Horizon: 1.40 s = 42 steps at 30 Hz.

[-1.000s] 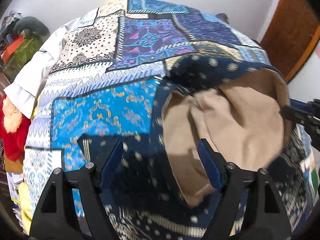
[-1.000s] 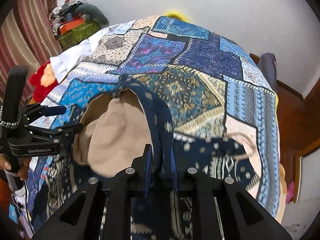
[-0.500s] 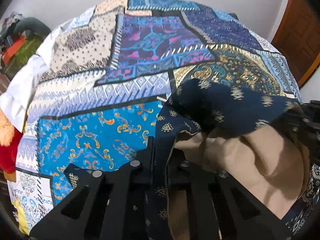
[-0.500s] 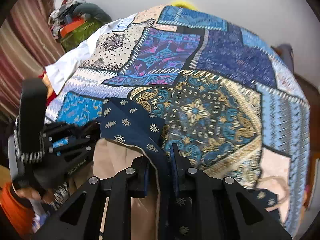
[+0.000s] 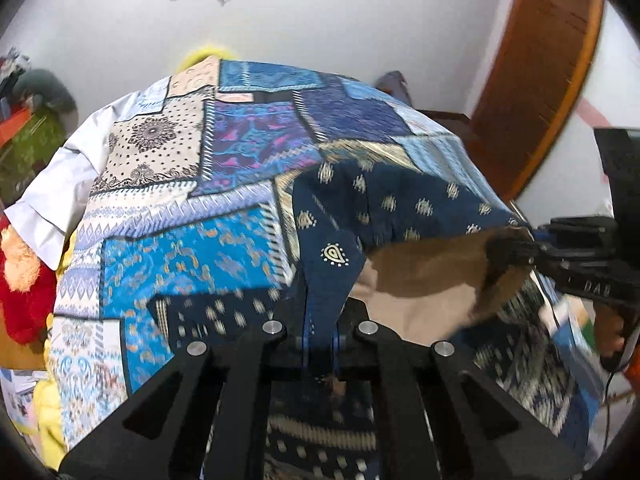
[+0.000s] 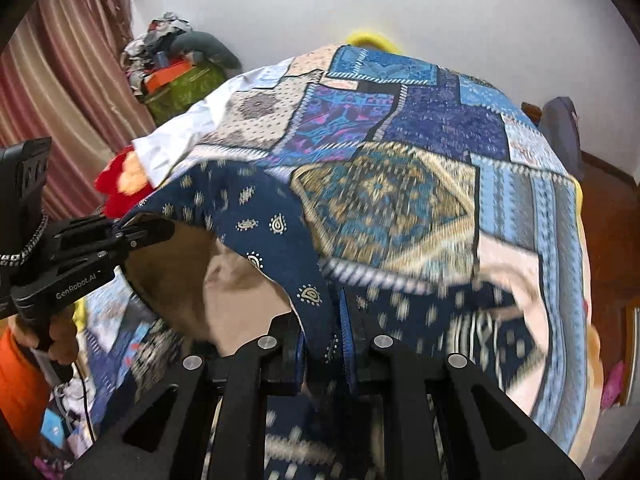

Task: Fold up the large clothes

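Note:
A navy garment [image 5: 400,204] with small gold motifs and a tan lining [image 5: 424,280] is held up over a patchwork bedspread [image 5: 240,152]. My left gripper [image 5: 320,344] is shut on one edge of the garment. My right gripper [image 6: 324,352] is shut on the other edge of the garment [image 6: 248,212]. The fabric spans between them with the tan lining [image 6: 240,292] facing down. The right gripper shows at the right of the left wrist view [image 5: 516,248]; the left gripper shows at the left of the right wrist view [image 6: 144,232].
The bedspread [image 6: 400,184] covers the bed. A red plush toy [image 5: 20,280] lies at the bed's left side. A pile of clutter [image 6: 180,72] and a curtain [image 6: 60,80] stand at the far left. A wooden door [image 5: 540,80] is at the right.
My left gripper went from open to shut on the garment edge. Both grippers have lifted the garment upward and drawn it taut between them.

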Each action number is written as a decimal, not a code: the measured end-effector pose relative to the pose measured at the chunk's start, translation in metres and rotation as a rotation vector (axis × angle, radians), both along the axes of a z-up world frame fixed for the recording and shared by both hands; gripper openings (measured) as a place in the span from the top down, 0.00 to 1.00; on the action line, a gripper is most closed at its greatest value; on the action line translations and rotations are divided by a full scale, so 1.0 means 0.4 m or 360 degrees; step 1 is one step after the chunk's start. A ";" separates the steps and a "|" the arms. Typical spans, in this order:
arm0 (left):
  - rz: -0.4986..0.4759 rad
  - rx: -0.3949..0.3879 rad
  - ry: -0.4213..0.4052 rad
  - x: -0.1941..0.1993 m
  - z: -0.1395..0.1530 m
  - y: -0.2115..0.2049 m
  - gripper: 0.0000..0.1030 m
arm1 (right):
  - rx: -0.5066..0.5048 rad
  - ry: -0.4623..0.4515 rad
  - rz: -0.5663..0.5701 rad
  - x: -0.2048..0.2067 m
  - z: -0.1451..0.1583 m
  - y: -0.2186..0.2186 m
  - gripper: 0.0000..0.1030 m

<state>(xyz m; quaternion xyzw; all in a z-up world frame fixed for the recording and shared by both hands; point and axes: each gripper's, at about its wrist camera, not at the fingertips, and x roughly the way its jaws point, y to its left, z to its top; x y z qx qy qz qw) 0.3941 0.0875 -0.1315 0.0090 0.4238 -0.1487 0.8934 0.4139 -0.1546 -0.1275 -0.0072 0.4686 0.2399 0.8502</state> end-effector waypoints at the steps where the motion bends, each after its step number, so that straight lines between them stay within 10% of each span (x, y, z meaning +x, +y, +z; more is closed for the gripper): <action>1: -0.0034 0.0017 -0.0006 -0.031 -0.003 -0.009 0.93 | 0.0005 0.0008 0.0006 -0.024 0.000 -0.006 0.88; 18: -0.0142 0.0237 0.0383 -0.317 -0.271 -0.015 0.82 | -0.0114 0.0318 -0.0023 -0.336 -0.169 -0.087 0.87; 26: -0.0032 0.0230 0.0321 -0.382 -0.216 0.085 0.60 | -0.0123 0.0253 -0.0003 -0.385 -0.106 -0.145 0.87; 42: 0.0094 0.0012 0.0105 0.008 -0.029 0.049 0.38 | 0.0071 0.0116 -0.0091 -0.118 0.027 -0.043 0.87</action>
